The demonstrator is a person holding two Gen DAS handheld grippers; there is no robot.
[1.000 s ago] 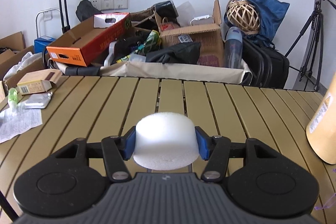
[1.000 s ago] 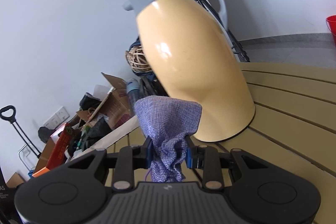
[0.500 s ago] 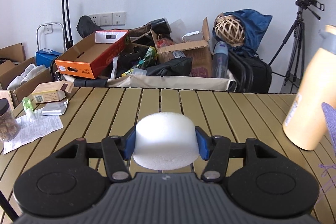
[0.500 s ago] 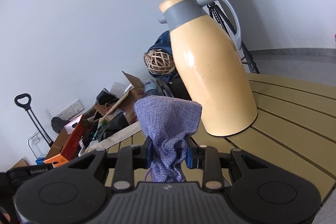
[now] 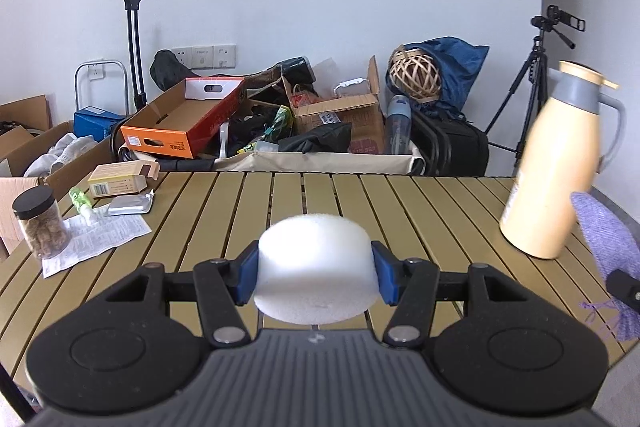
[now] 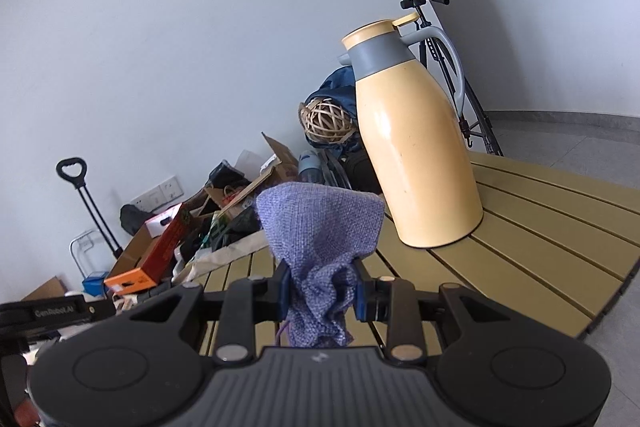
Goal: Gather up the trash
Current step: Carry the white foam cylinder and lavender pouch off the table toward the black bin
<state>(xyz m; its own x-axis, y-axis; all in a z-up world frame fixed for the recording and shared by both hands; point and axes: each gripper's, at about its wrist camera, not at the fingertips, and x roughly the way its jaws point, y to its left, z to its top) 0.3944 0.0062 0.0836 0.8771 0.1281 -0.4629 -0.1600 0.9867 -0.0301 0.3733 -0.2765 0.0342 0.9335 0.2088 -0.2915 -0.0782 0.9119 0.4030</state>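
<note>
My left gripper [image 5: 316, 277] is shut on a round white foam block [image 5: 316, 267], held above the slatted olive table [image 5: 420, 203]. My right gripper [image 6: 320, 291] is shut on a crumpled purple woven cloth [image 6: 320, 227], also lifted over the table. That same purple cloth [image 5: 608, 251] shows at the right edge of the left wrist view, beside a black part of the right gripper. On the table's left end lie a printed paper sheet [image 5: 100, 239], a small green bottle [image 5: 80, 201], a silver pouch [image 5: 130, 205] and a tan carton [image 5: 120, 181].
A tall yellow thermos jug [image 6: 412, 143] with a grey collar stands on the table's right part. A jar with a black lid [image 5: 40, 223] stands at the left edge. Behind the table are a cart of boxes and bags [image 5: 280, 123] and a tripod [image 5: 536, 83].
Both grippers have drawn back and risen with their loads. More of the table shows, and the thermos jug looks smaller and farther off in both views.
</note>
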